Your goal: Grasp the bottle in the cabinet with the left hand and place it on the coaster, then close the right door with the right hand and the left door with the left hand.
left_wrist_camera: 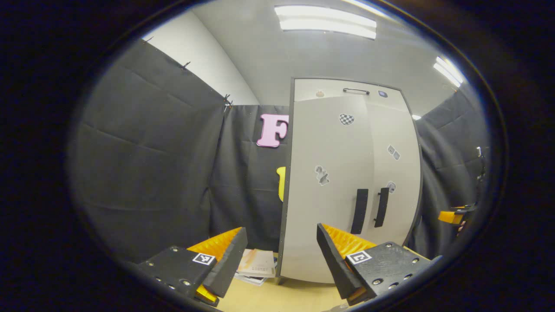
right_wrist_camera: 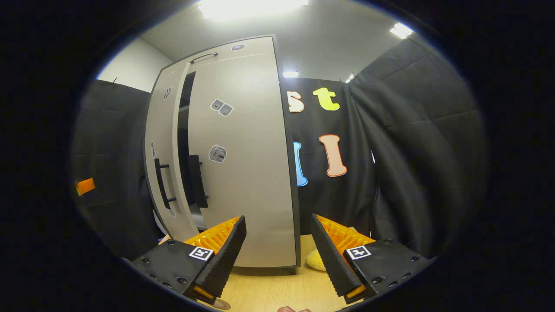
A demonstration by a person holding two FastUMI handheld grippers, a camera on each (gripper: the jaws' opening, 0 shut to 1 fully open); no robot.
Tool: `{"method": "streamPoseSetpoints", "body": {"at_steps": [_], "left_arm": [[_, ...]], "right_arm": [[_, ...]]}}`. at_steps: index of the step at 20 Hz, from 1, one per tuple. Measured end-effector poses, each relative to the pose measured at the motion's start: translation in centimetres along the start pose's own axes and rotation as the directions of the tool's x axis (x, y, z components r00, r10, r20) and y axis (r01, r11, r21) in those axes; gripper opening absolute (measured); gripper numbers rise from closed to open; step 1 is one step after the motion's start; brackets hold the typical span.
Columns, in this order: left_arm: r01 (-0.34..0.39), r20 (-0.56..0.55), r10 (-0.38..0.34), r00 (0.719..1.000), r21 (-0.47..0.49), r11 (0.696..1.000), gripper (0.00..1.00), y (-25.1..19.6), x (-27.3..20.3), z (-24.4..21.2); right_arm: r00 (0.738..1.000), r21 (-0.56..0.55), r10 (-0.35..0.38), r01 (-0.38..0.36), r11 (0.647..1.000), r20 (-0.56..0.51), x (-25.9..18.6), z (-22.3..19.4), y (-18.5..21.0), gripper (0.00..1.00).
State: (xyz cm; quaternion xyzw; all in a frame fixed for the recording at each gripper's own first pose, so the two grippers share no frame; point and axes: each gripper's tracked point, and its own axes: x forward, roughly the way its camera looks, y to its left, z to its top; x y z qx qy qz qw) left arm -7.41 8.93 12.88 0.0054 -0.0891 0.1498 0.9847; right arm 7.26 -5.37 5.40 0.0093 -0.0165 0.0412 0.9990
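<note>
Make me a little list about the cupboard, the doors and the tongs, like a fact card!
cabinet: tall, pale, standing on a wooden table
doors: look nearly shut in the left gripper view; the right gripper view shows a dark gap between them
handles: two dark bars side by side
left tongs: open, holding nothing
right tongs: open, holding nothing
beside cabinet: papers and a yellow thing
bottle: can't tell

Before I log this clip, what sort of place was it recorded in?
Most likely a staged recording booth, not a real home: black cloth walls hang around a pale two-door cabinet standing on a light wooden table, with strip lights on an office-style ceiling. Both grippers are open.
</note>
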Motion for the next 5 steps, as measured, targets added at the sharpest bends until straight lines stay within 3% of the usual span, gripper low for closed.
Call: {"method": "streamPoseSetpoints", "body": {"at_steps": [5], "left_arm": [[-0.006,-0.004,0.005,1.000,-0.047,0.999,0.94,2.8,-0.3,-1.3]], "right_arm": [[1.000,-0.027,-0.017,0.017,1.000,-0.013,-0.3,-0.5,1.4,0.95]]}}
